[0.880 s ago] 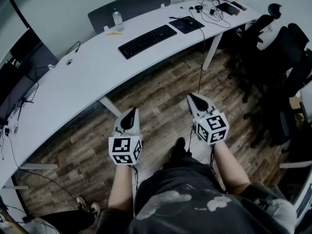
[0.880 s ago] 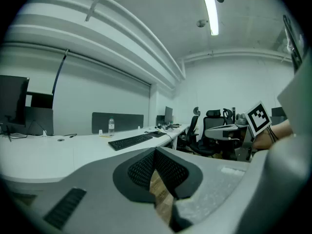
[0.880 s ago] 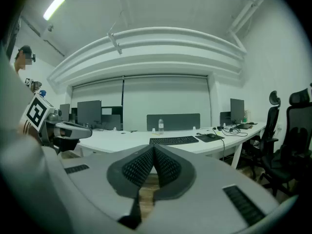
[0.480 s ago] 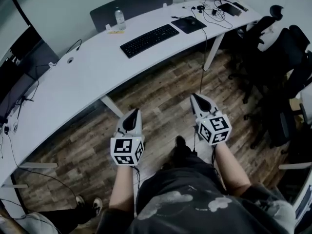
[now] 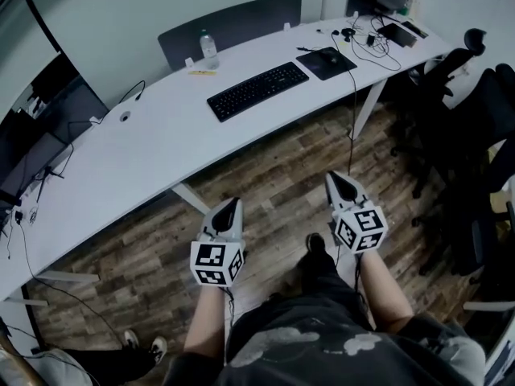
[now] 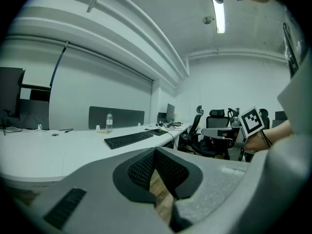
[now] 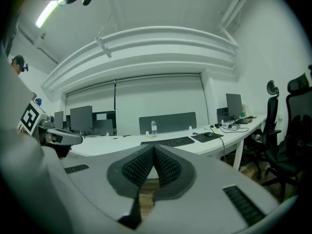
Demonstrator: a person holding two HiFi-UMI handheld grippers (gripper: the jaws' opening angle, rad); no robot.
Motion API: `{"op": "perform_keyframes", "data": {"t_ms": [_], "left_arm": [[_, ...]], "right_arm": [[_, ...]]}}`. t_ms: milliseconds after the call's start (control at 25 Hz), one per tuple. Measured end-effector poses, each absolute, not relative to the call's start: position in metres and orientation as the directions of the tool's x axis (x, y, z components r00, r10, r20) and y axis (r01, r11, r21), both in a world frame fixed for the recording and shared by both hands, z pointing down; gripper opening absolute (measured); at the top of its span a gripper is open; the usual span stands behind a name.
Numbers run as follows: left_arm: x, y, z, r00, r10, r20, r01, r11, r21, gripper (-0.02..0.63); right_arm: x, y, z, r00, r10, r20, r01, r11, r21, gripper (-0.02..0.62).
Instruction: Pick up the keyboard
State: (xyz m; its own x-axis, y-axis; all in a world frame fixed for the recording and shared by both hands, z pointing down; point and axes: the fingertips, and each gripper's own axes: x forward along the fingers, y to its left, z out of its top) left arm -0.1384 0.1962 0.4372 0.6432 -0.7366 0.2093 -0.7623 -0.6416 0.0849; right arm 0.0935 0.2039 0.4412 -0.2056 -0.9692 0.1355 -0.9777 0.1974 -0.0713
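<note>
A black keyboard (image 5: 257, 91) lies flat on the long white desk (image 5: 153, 139), well ahead of both grippers; it also shows as the keyboard (image 6: 128, 139) in the left gripper view and the keyboard (image 7: 167, 142) in the right gripper view. My left gripper (image 5: 229, 205) is held above the wooden floor, shut and empty, its tip (image 6: 155, 151) pointing toward the desk. My right gripper (image 5: 335, 177) hangs beside it to the right, also shut with nothing in it, its tip (image 7: 154, 148) aimed at the desk. Both are clearly short of the desk edge.
A water bottle (image 5: 209, 48) stands behind the keyboard by a grey divider panel (image 5: 233, 24). A black mouse pad with mouse (image 5: 326, 61) and tangled cables (image 5: 374, 39) lie to the right. Black office chairs (image 5: 475, 151) crowd the right side. Monitors (image 5: 40, 127) sit at left. A desk leg (image 5: 193, 198) stands ahead.
The desk and keyboard have shifted down and right in the head view, nearer the centre. Both grippers sit slightly lower in that view and stay shut.
</note>
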Motion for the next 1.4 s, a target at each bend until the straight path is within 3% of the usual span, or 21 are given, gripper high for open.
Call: {"op": "perform_keyframes", "data": {"t_ms": [680, 1400], "left_arm": [[-0.019, 0.046, 0.43, 0.423, -0.856, 0.297, -0.901, -0.432, 0.04, 0.003], [-0.024, -0.028, 0.444, 0.36, -0.861, 0.359, -0.92, -0.391, -0.016, 0.003]], "right_arm": [[0.227, 0.004, 0.455, -0.449, -0.874, 0.187, -0.893, 0.431, -0.13, 0.002], [0.2, -0.085, 0.477, -0.552, -0.795, 0.252, -0.833, 0.543, -0.11, 0.002]]}}
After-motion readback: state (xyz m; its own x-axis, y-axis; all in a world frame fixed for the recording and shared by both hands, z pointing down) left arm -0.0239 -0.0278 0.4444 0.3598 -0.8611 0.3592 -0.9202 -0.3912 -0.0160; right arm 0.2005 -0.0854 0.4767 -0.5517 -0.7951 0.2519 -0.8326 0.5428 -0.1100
